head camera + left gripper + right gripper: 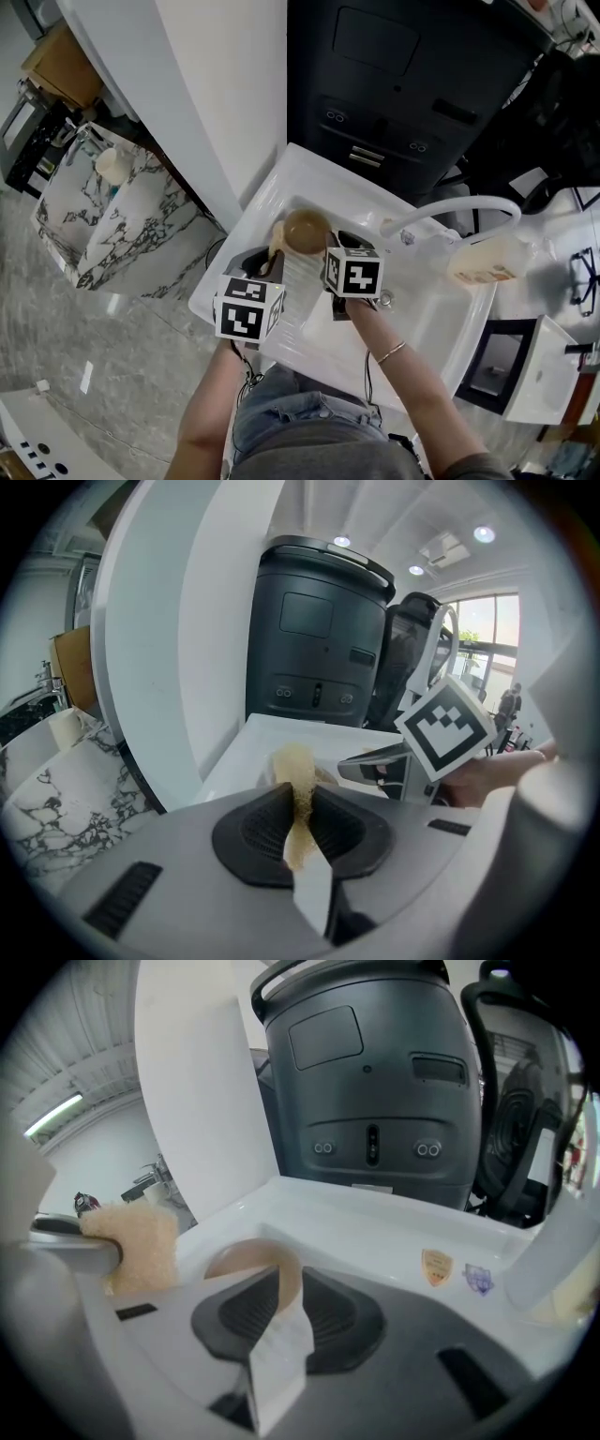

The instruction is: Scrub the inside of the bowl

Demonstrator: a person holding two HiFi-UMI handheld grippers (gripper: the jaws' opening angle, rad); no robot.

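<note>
Pinching a tan sponge, the left gripper holds it just beside the bowl, whose rim the right gripper clamps over the white sink.

faucet arching over sink's right, bowl crowding its left, dark appliance behind

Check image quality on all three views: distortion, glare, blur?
Head view: even light, white sink close to blown out. Left gripper view: fisheye bending, dark corners, window overexposed, sponge between the jaws soft. Right gripper view: same fisheye and vignette, bowl rim at the jaws slightly blurred.
</note>
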